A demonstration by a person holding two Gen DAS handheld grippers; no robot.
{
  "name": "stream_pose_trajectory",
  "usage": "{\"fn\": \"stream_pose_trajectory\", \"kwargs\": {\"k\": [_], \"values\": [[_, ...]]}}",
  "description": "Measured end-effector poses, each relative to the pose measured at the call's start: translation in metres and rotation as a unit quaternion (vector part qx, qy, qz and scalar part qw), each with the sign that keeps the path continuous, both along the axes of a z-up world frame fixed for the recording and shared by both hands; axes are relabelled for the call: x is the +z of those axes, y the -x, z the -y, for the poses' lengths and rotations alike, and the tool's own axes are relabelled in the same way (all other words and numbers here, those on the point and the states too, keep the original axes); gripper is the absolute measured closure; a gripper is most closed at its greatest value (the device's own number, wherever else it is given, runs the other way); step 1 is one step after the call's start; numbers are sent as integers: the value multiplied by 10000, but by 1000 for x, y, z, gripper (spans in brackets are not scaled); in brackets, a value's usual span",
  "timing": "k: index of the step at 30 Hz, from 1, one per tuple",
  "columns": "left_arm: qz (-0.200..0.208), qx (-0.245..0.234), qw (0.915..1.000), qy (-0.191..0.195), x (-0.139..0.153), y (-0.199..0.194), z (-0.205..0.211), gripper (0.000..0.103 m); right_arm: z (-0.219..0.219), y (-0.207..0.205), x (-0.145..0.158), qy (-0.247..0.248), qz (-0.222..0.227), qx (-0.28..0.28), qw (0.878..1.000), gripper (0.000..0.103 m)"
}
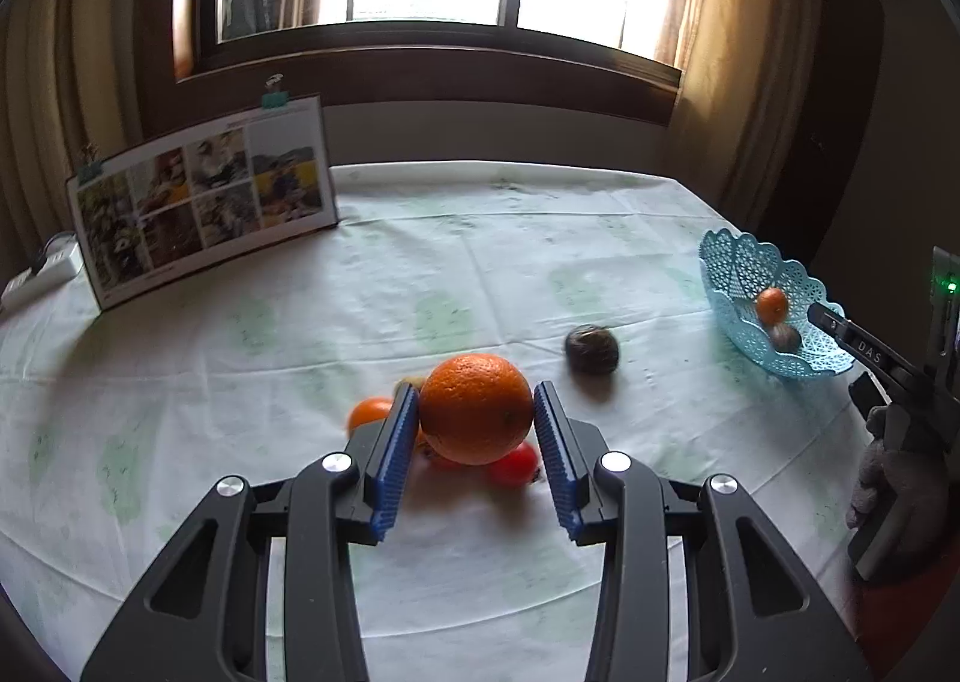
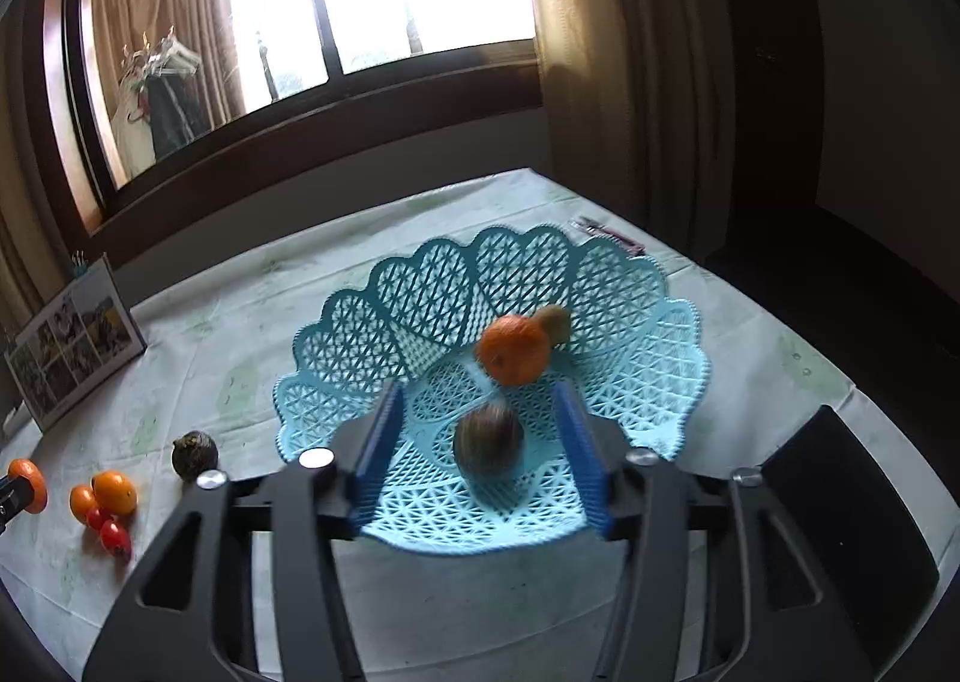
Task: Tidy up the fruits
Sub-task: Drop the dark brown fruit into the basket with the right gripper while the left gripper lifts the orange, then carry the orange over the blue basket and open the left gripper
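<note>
My left gripper (image 1: 476, 394) is shut on a large orange (image 1: 476, 418), held just above the tablecloth. Under it lie a small orange (image 1: 369, 412) and red tomatoes (image 1: 513, 466); a dark round fruit (image 1: 591, 349) sits to the right. In the right wrist view my right gripper (image 2: 479, 388) stands open over the light blue lattice basket (image 2: 420, 310). A blurred brown-green fruit (image 2: 487, 442) lies in the basket between the pads, clear of both. A tangerine (image 2: 513, 349) and a kiwi (image 2: 553, 323) rest further back in the basket.
A photo board (image 1: 204, 202) stands at the back left, with a power strip (image 1: 42, 271) beside it. A dark chair back (image 2: 840, 502) is by the table's near right edge. A gloved hand (image 1: 882, 478) holds the right gripper. Pens (image 2: 609, 235) lie behind the basket.
</note>
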State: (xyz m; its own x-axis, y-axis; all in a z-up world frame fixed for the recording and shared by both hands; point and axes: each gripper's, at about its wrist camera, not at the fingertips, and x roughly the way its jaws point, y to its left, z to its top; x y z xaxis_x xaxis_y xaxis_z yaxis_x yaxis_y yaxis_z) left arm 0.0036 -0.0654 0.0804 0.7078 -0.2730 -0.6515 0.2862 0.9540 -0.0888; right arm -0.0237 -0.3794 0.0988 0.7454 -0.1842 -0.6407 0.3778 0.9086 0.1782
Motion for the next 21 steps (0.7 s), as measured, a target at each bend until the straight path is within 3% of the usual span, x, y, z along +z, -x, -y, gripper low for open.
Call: {"fn": "stream_pose_trajectory", "kwargs": {"k": [12, 21], "values": [[70, -852, 9962, -147, 12, -19, 89, 63, 3, 25, 6, 333, 528, -412, 9972, 48], [-127, -1610, 9869, 15, 5, -40, 171, 63, 15, 36, 8, 140, 713, -731, 9947, 47]]}}
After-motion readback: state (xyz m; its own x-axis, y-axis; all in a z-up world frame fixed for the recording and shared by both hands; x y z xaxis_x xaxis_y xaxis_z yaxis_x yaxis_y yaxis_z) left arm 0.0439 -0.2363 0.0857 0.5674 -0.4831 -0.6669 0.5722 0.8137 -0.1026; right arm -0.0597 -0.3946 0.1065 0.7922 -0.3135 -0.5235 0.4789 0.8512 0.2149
